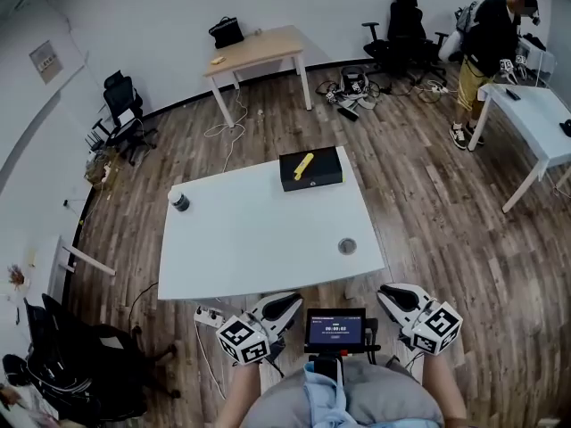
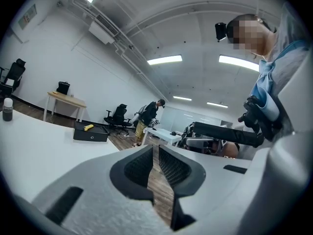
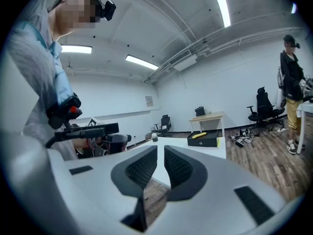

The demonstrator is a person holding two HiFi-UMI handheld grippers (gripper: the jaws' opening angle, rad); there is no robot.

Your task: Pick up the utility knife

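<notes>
Overhead, head view: yellow utility knife (image 1: 304, 166) atop black box (image 1: 311, 169) at white table (image 1: 259, 239) far edge, well apart from left gripper (image 1: 282, 308) and right gripper (image 1: 396, 298) off the near edge; jaw gaps hard to read. Left gripper view: jaws pressed together, empty; knife small, far left. Right gripper view: jaws together, empty; knife beyond tips, rightward.

Three wide-angle views around one white table (image 1: 268, 230).
The head view looks steeply down, with the table at frame centre. Both gripper views look nearly level across it from low down. All three share the distant black box (image 1: 310, 169).
</notes>
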